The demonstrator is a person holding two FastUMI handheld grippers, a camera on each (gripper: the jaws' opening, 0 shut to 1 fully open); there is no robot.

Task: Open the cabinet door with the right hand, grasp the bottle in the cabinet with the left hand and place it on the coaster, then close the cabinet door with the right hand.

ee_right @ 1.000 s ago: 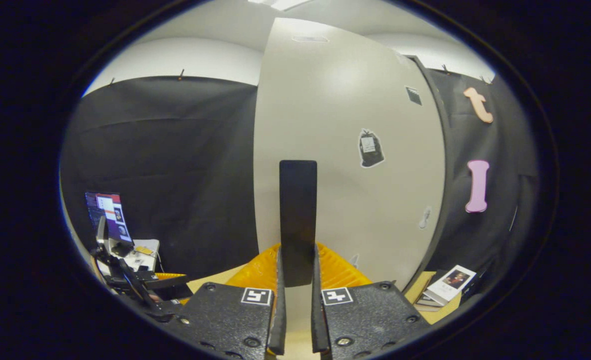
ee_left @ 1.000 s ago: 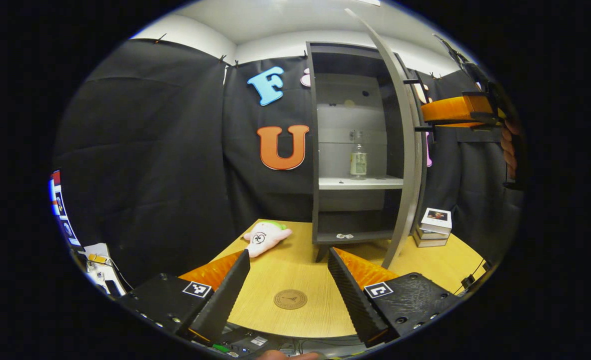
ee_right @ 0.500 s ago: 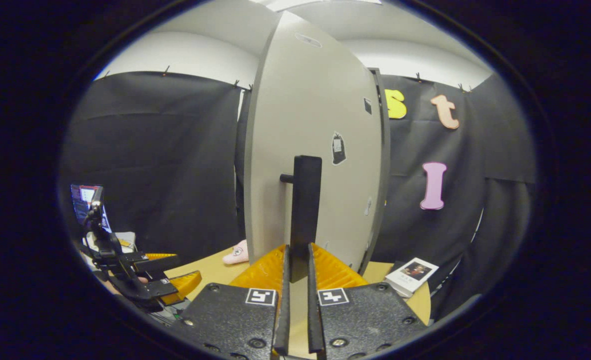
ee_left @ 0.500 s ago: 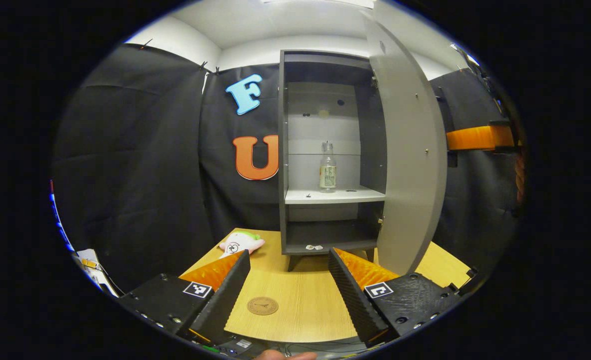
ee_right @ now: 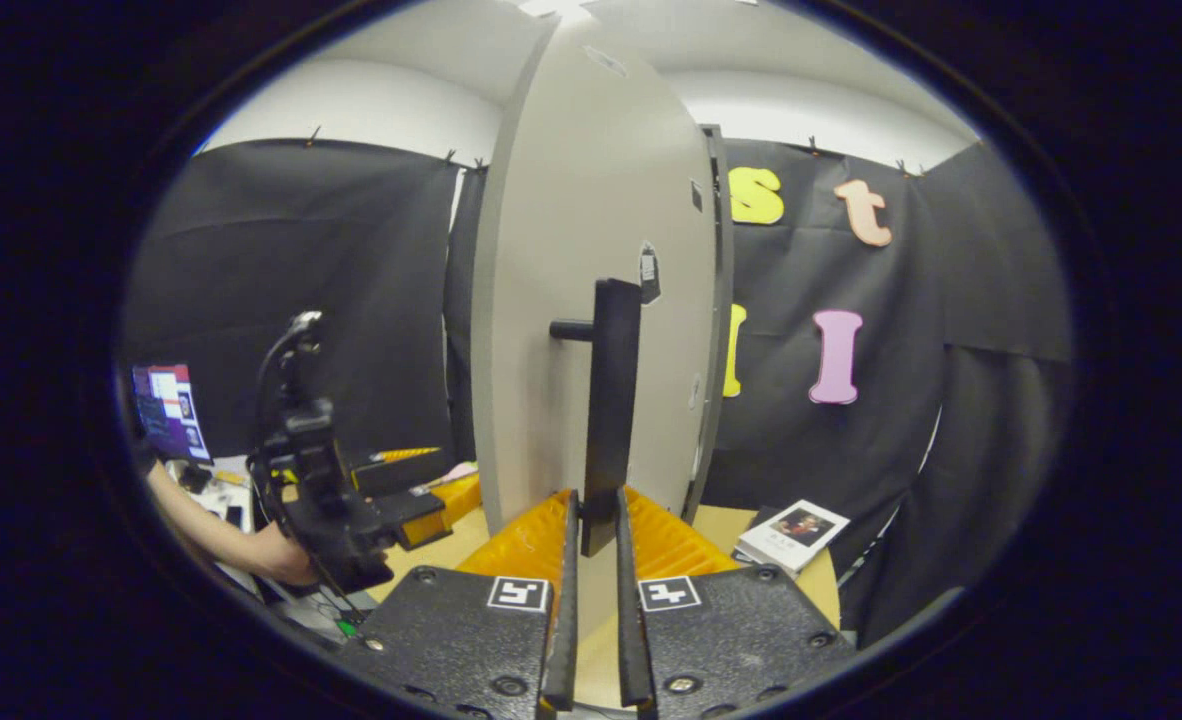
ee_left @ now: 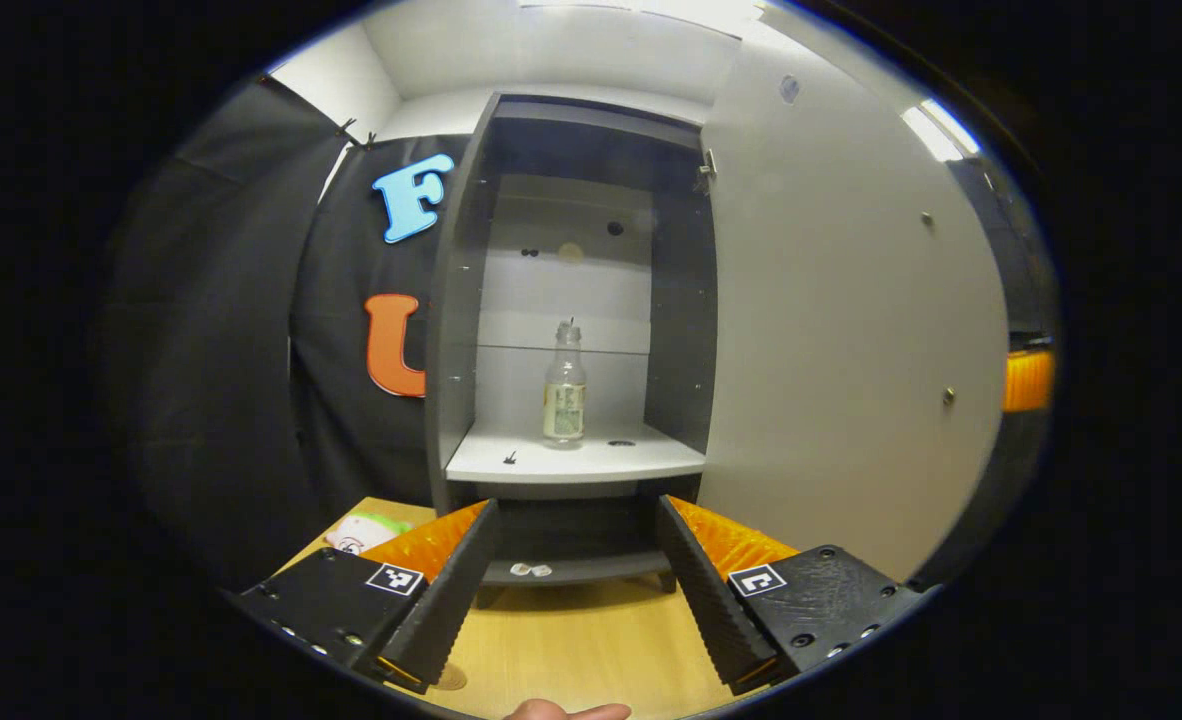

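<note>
The grey cabinet (ee_left: 461,330) stands open on the wooden table. A clear bottle (ee_left: 564,385) with a pale label stands upright on its middle shelf (ee_left: 571,462). My left gripper (ee_left: 576,585) is open, low in front of the cabinet and below the shelf, well short of the bottle. The round coaster (ee_left: 448,678) peeks out beside my left finger. The opened door (ee_left: 851,350) fills the right side. In the right gripper view my right gripper (ee_right: 591,525) is shut on the lower end of the door's black bar handle (ee_right: 613,400). The left gripper (ee_right: 336,500), held by a hand, shows left of the door (ee_right: 571,300).
A pink plush toy (ee_left: 359,530) lies on the table left of the cabinet. Books (ee_right: 793,530) are stacked on the table right of the door. A lit screen (ee_right: 166,410) stands at the far left. Small bits lie on the cabinet's bottom shelf (ee_left: 531,570).
The door has swung wider open with my right gripper on its handle. My left gripper has moved forward, close to the cabinet; the bottle looks larger and the coaster has slid under the fingers.
</note>
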